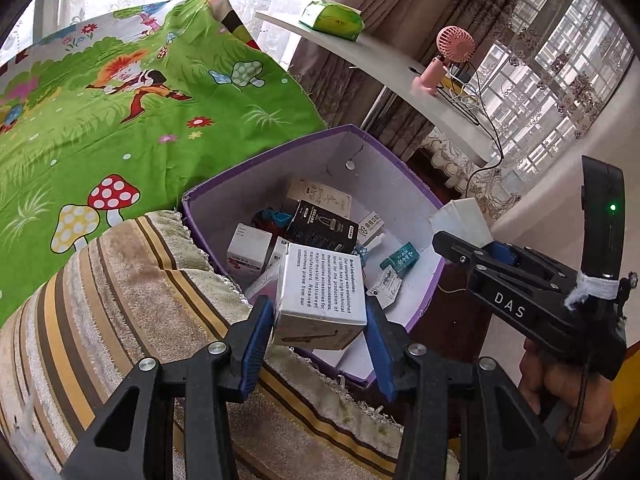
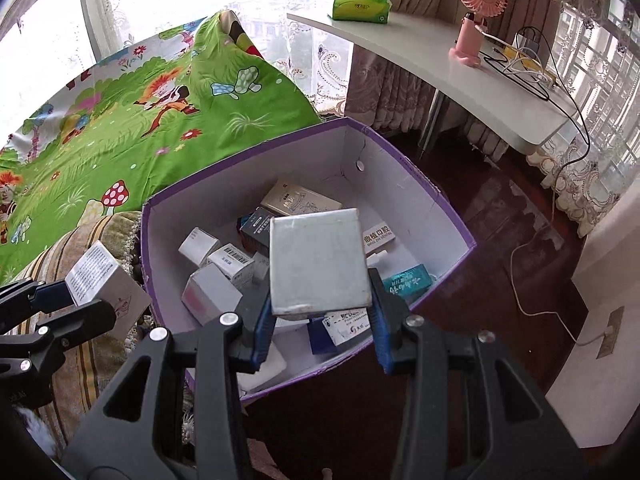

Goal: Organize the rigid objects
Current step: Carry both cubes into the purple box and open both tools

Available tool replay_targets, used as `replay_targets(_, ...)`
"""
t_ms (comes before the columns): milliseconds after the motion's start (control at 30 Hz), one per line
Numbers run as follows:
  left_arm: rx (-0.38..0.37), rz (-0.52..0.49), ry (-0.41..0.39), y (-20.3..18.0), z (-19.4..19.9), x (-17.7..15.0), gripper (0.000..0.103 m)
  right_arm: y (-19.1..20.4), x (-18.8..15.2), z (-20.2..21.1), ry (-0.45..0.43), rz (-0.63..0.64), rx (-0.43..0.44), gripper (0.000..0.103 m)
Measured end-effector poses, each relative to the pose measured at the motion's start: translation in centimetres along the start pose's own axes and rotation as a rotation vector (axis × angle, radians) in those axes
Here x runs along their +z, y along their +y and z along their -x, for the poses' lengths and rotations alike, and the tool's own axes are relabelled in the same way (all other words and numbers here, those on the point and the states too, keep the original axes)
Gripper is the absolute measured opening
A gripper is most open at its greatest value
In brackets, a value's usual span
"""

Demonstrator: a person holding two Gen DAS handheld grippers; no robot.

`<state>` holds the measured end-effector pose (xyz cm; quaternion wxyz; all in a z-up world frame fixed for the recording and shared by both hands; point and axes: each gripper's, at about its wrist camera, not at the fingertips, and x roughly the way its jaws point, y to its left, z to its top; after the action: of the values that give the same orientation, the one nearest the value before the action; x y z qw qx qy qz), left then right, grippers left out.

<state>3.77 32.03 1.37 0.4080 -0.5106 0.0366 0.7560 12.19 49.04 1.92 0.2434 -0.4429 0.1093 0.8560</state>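
A purple box (image 1: 224,184) (image 2: 160,204) with a white inside stands on the floor beside the bed and holds several small cartons. My left gripper (image 1: 318,326) is shut on a white carton with black print (image 1: 320,296), held over the box's near left rim; it also shows in the right wrist view (image 2: 100,276). My right gripper (image 2: 320,300) is shut on a plain grey-white carton (image 2: 318,260), held above the box's near side. In the left wrist view the right gripper (image 1: 464,250) sits at the box's right rim holding that carton (image 1: 460,216).
A striped towel (image 1: 120,300) lies on the bed under the left gripper, next to a green cartoon sheet (image 1: 120,100). A white desk (image 2: 460,76) behind the box carries a pink fan (image 2: 476,12), a green tissue pack (image 2: 360,2) and cables. Dark wooden floor (image 2: 500,240) lies right of the box.
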Motion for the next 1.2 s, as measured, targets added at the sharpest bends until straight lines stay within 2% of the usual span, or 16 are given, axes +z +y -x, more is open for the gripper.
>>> replay_targets(200, -0.009, 0.068, 0.009, 1.3, -0.4, 0.1, 0.048, 0.4, -0.1, 0.0, 0.0, 0.008, 0.01, 0.048)
replay_targets(233, -0.008, 0.079, 0.006, 1.5, -0.3, 0.2, 0.048, 0.5, -0.2, 0.0, 0.001, 0.01, 0.011, 0.05)
replay_targets(300, -0.015, 0.106, 0.005, 2.1, -0.4, 0.2, 0.049, 0.6, -0.3, 0.2, -0.006, 0.013, 0.011, 0.066)
replay_targets(400, -0.032, 0.128, 0.002, 2.7, -0.4, 0.3, 0.049, 0.7, -0.4, 0.7, -0.02, 0.014, 0.004, 0.075)
replay_targets(667, -0.041, 0.142, 0.025, 3.0, -0.8, 0.5, 0.05, 0.5, -1.3, 1.3, -0.005, 0.015, 0.008, 0.076)
replay_targets(800, -0.059, 0.094, 0.038, 1.9, -1.2, 0.6, 0.068, 0.1, -2.0, 1.4, 0.007, 0.012, 0.007, 0.077)
replay_targets(1067, 0.011, 0.034, 0.07, 0.8, -1.5, 0.7, 0.068, -0.3, -2.5, 1.2, 0.024, 0.003, 0.016, 0.077)
replay_targets(1200, 0.018, 0.06, 0.059, 1.0, -1.4, 0.6, 0.068, -0.3, -2.5, 1.1, 0.027, 0.004, 0.023, 0.077)
